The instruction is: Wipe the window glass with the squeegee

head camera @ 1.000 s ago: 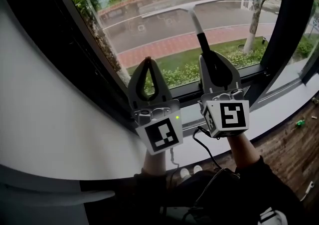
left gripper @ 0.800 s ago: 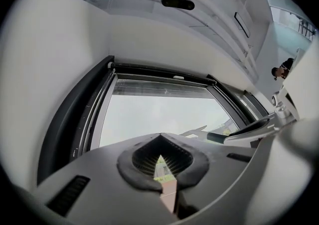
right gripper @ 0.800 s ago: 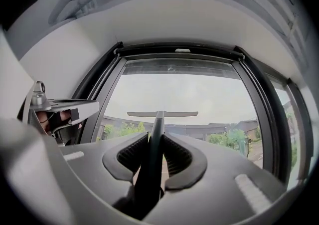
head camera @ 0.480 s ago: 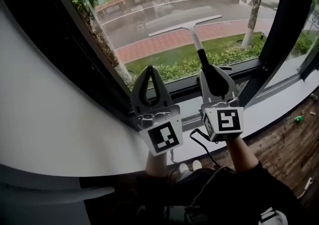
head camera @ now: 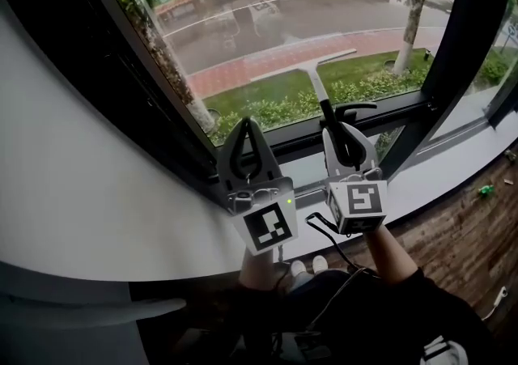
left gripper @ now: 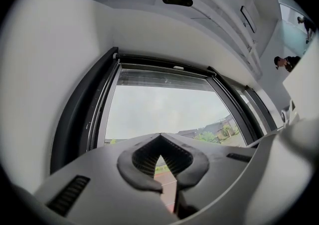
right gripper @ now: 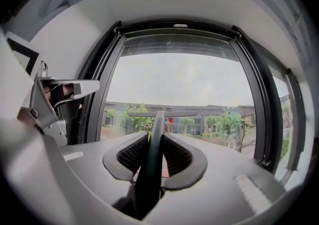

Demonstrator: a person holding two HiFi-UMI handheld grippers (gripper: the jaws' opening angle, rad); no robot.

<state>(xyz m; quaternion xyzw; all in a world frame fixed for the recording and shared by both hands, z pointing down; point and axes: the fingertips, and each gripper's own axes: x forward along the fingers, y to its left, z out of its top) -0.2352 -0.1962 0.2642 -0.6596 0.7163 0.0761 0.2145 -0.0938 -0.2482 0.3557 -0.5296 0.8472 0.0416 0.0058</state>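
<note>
Lower on the glass [head camera: 243,23] than 1 second ago, the squeegee [head camera: 306,66] now holds its blade low on the pane, near the dark window frame [head camera: 291,139]. At left, the left hand-held gripper [head camera: 246,124] is clenched on nothing, its tips together. At right, the right hand-held gripper [head camera: 341,130] grasps the squeegee's black handle, with the blade uppermost.

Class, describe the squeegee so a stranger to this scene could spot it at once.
Find the big window glass overlooking a road. Low on it, above the right gripper, is the squeegee: a pale T-shaped blade on a dark handle clamped in that gripper; the left gripper beside it is empty.
</note>
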